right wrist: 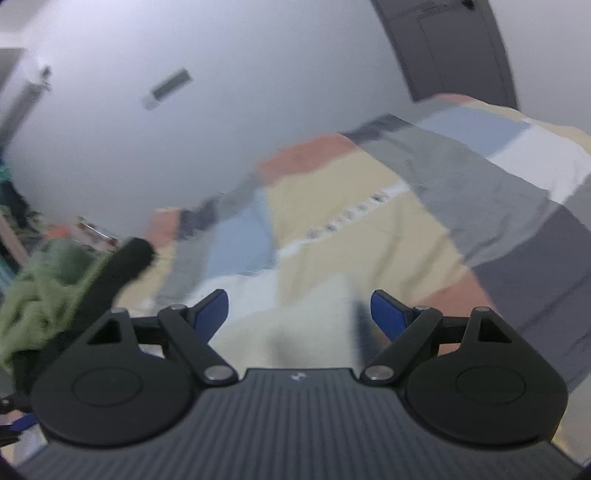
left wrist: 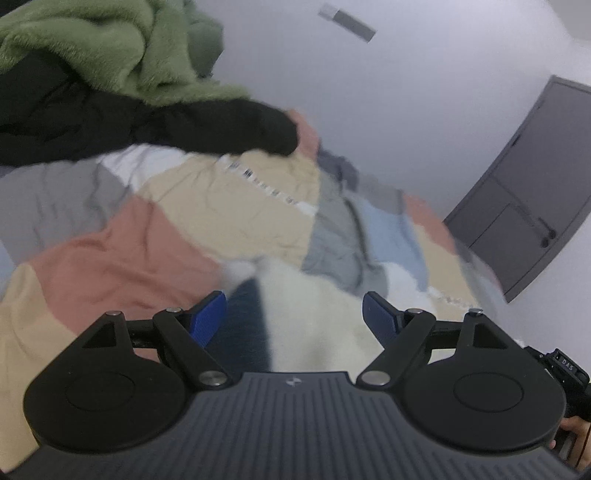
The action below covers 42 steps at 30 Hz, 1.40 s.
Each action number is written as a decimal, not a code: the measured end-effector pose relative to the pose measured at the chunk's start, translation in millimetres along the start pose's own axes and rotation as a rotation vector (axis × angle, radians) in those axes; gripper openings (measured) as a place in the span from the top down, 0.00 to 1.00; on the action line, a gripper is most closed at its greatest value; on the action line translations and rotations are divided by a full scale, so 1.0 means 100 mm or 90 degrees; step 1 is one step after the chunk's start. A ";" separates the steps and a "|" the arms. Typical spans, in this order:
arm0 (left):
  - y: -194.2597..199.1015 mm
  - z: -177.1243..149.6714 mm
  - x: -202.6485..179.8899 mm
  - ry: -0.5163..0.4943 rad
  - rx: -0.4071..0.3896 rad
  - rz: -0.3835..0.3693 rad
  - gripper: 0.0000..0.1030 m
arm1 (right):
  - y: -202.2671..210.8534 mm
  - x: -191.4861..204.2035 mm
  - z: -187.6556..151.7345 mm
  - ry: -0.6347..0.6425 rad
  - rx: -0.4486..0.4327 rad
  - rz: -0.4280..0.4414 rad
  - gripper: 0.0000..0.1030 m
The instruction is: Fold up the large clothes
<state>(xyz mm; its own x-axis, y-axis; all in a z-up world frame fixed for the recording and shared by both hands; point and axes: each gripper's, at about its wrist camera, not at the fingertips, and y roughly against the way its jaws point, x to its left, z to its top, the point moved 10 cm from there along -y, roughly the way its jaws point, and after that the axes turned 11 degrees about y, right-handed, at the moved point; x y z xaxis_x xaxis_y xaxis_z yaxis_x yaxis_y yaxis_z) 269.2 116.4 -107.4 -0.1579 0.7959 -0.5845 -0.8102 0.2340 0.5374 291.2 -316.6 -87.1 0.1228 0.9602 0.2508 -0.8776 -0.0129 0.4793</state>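
I am over a bed, its patchwork cover (left wrist: 229, 206) made of tan, salmon, grey, pale blue and white blocks, rumpled and motion-blurred in both views. Behind it runs a plain white wall (left wrist: 406, 92) carrying a small grey oblong fitting (left wrist: 347, 20). A dark grey door (left wrist: 532, 192) stands to the right in my left view, with its handle low on the panel; in my right view the same door shows at the upper edge.

The garment I am working on, a cream-white fluffy piece with a dark navy panel (left wrist: 314, 321), lies on the cover just beyond my left tongs (left wrist: 293, 315) and below them. Those tongs are released, blue pads wide apart, nothing pinched between them. My right tongs (right wrist: 299, 314) are likewise spread and empty; the same pale garment (right wrist: 295, 332) shows blurred under them.

Further back on the bed is a heap of other clothes: a fuzzy green garment (left wrist: 110, 48) piled on a black garment (left wrist: 110, 122), whose sleeve stretches across the cover towards the wall. In my right view that heap sits at the left, the black sleeve (right wrist: 125, 262) poking out. Some cluttered furniture at the far left edge there is too blurred to make out. My other hand (left wrist: 576, 432) shows at the lower right corner of the left view.
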 end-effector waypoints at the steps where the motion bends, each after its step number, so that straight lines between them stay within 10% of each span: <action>1: -0.05 -0.02 0.02 0.002 0.006 0.007 0.18 | -0.05 -0.09 -0.03 -0.003 0.013 -0.015 0.17; 10: -0.40 -0.12 0.23 0.029 0.011 0.062 0.20 | -0.43 -0.09 -0.25 -0.038 0.080 0.053 0.26; 15: -0.38 -0.09 0.15 0.034 -0.018 0.044 0.60 | -0.46 0.04 -0.22 -0.010 0.073 0.071 0.64; 19: -0.17 -0.01 0.00 0.022 -0.074 0.010 0.71 | -0.29 0.11 -0.04 0.025 0.003 0.060 0.70; 24: -0.13 0.20 -0.19 0.016 -0.119 -0.036 0.71 | -0.21 0.18 0.23 0.051 -0.082 0.055 0.70; 35: -0.56 0.01 0.11 0.023 -0.040 0.022 0.65 | -0.76 -0.08 -0.19 -0.008 0.057 0.003 0.65; 42: -0.24 0.02 0.02 0.005 -0.067 0.030 0.29 | -0.39 -0.11 -0.21 -0.092 0.020 -0.032 0.45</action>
<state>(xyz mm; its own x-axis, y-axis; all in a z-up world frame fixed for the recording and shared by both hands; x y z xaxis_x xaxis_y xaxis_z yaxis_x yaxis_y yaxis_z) 289.4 113.5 -120.0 -0.2010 0.8003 -0.5649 -0.8567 0.1360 0.4975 314.5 -320.4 -126.5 0.2337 0.9098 0.3431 -0.8537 0.0231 0.5202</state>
